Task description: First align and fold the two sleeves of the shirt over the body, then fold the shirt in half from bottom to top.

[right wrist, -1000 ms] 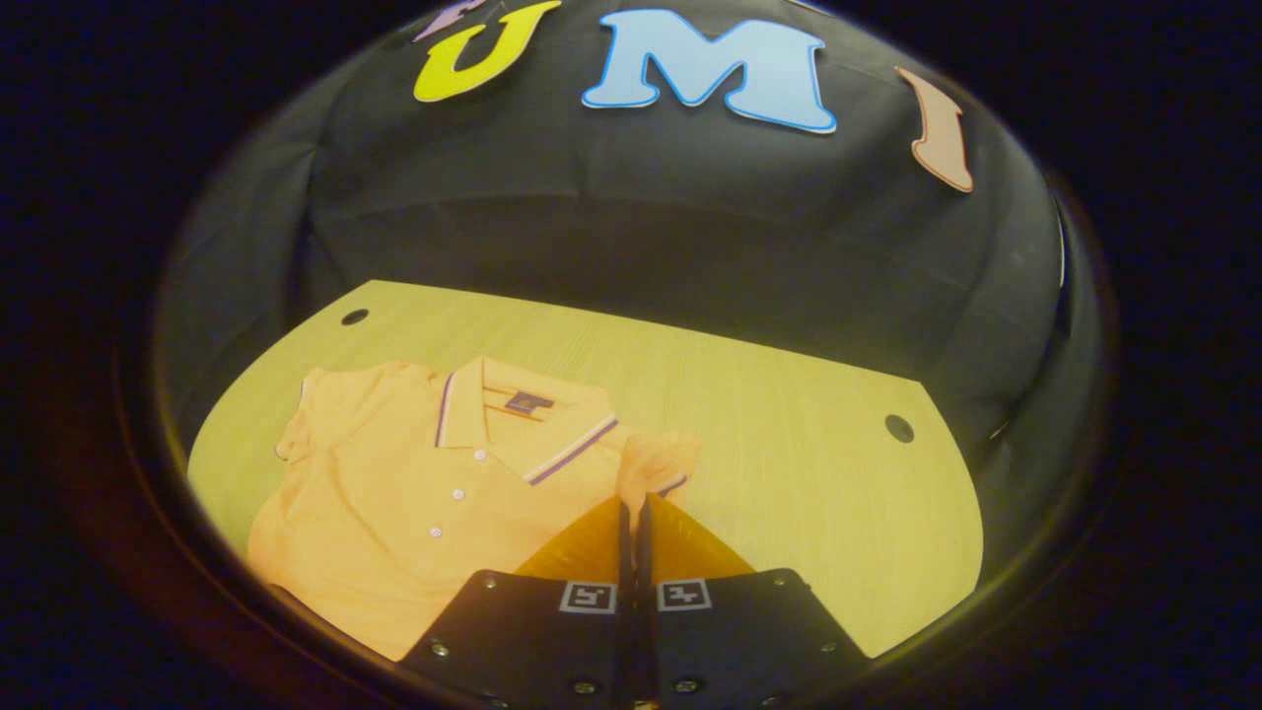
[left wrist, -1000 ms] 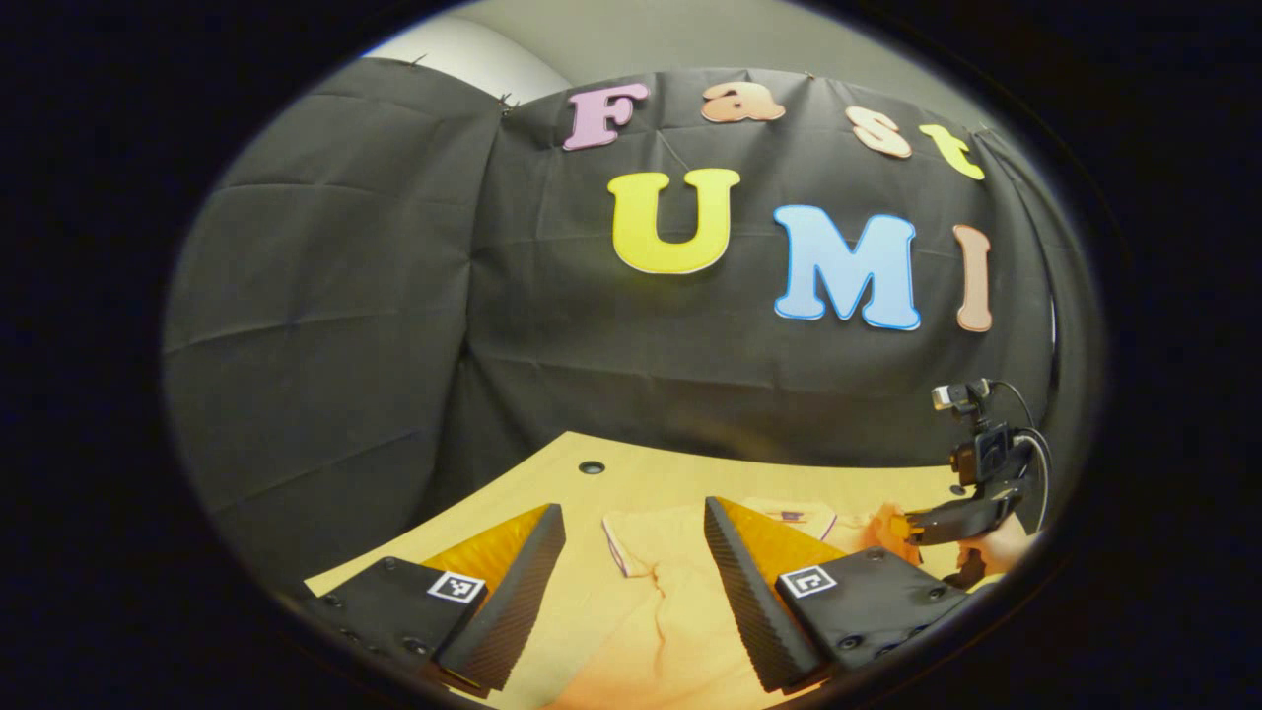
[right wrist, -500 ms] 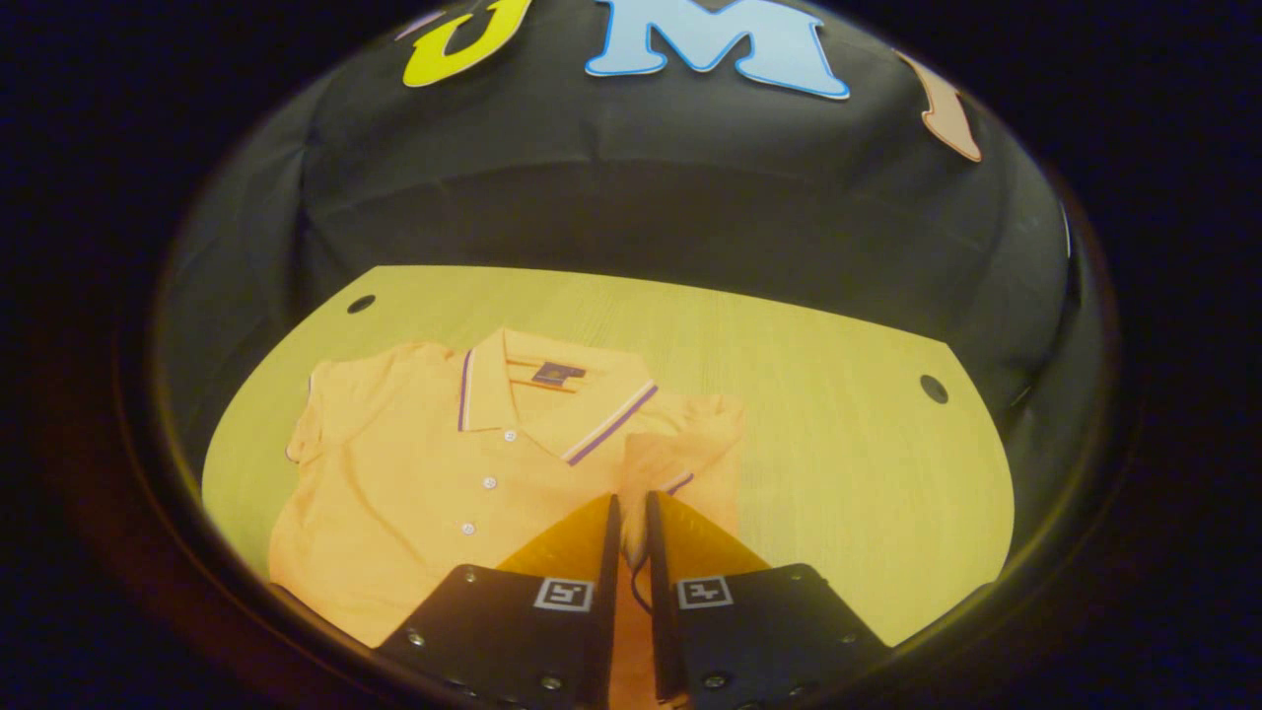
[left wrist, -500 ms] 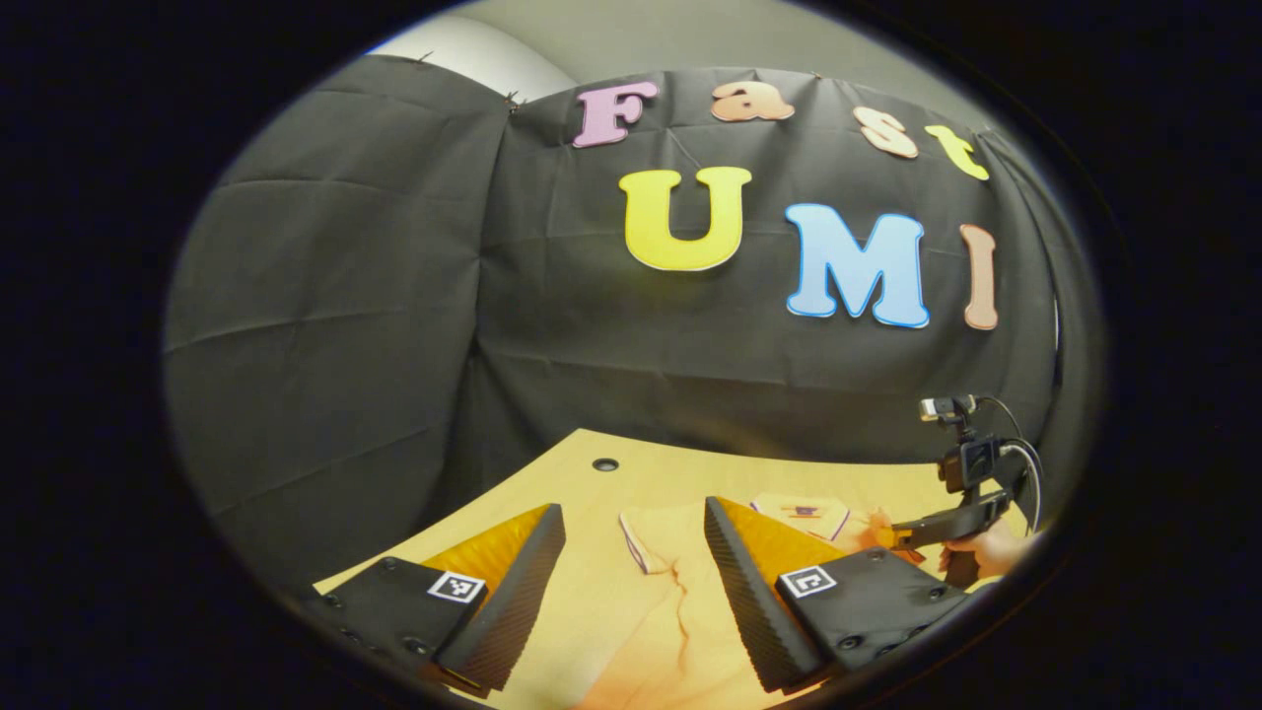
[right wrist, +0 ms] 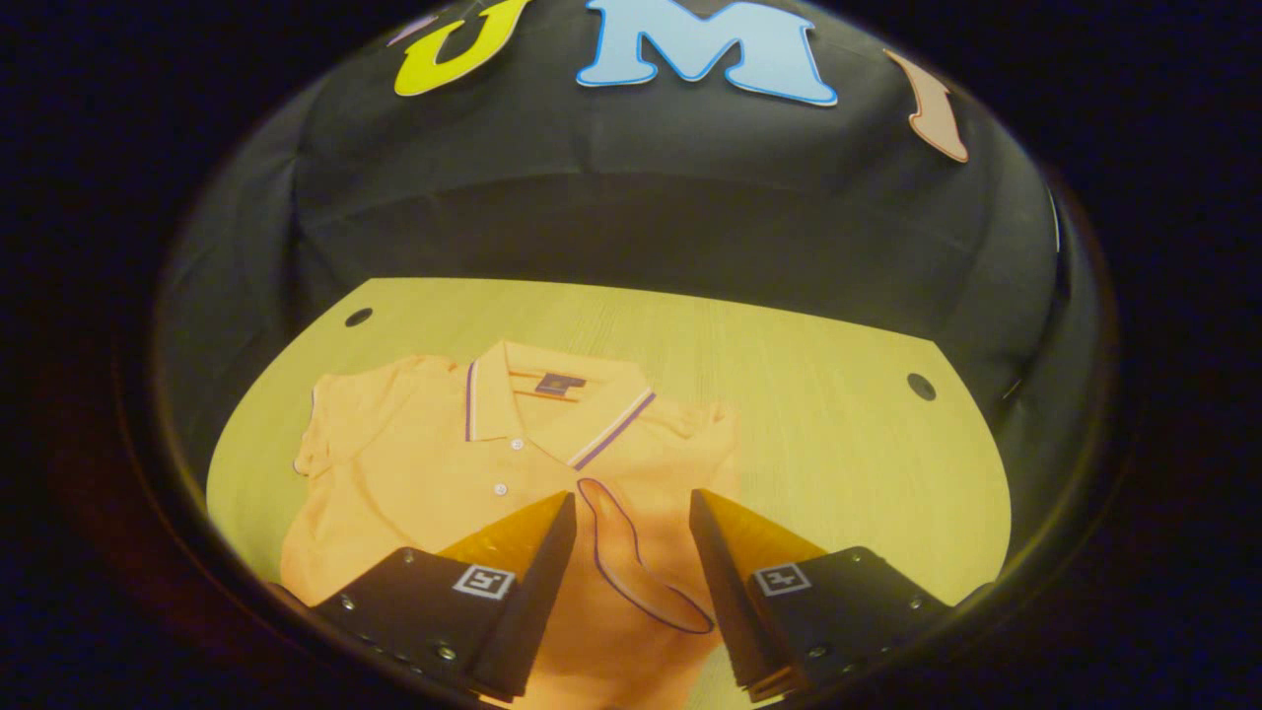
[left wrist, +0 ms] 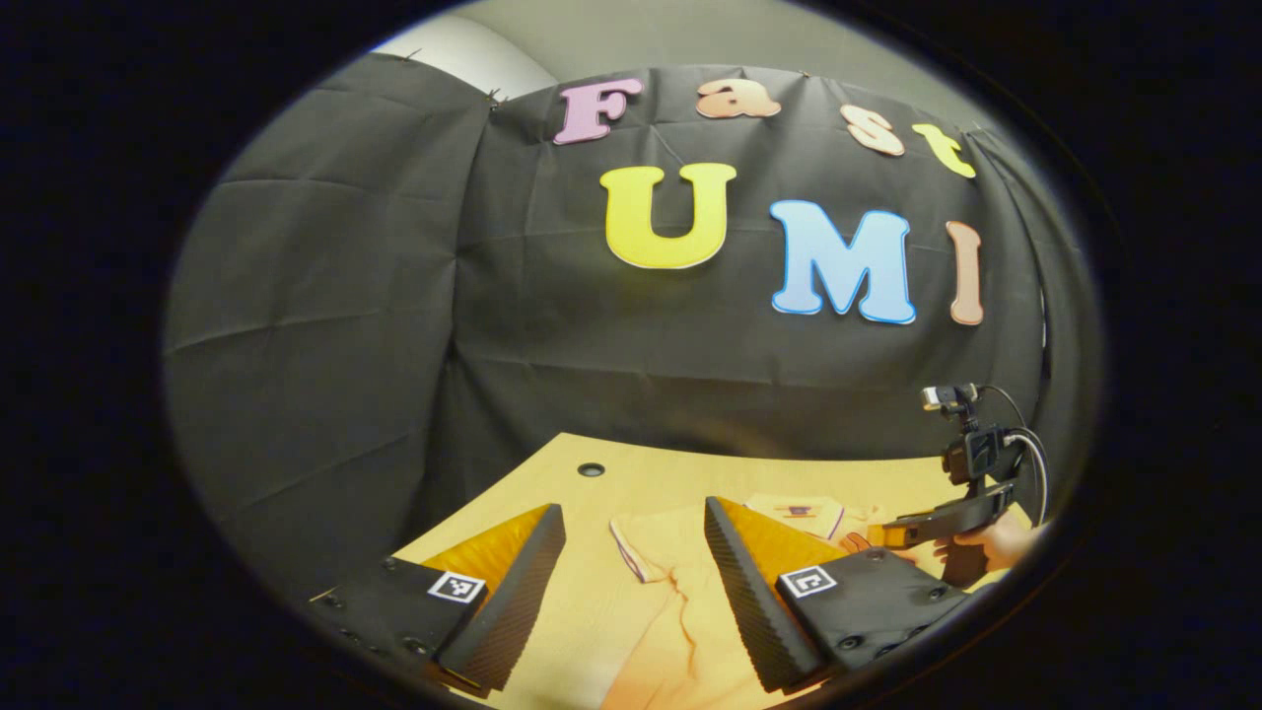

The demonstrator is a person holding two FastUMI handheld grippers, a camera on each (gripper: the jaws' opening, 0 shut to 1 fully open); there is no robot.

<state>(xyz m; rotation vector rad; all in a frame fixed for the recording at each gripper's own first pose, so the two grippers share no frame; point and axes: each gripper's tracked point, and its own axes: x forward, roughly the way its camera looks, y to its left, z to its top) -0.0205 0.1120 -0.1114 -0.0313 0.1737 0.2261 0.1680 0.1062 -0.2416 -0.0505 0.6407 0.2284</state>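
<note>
Right gripper view: the shirt (right wrist: 444, 463) lies flat on the table (right wrist: 808, 394), collar toward the wall, one sleeve (right wrist: 631, 552) folded onto the body between my right gripper (right wrist: 631, 513) fingers, spread wide and empty. My left gripper (left wrist: 631, 537) hovers above the other sleeve (left wrist: 641, 537), wide and empty.

At the bottom of the left gripper view, the left gripper (left wrist: 631, 572) has two wedge-shaped fingers with ribbed inner pads (left wrist: 518, 597). Each sits on a flat black mounting block studded with small round screws and bearing a square black-and-white marker.

At the bottom of the right gripper view, the right gripper (right wrist: 631, 552) has the same build. At the lower right of the left gripper view it appears as a dark device (left wrist: 961, 483) topped by a small camera, with thin black cables looping off it and a hand (left wrist: 991, 544) beneath.
</note>
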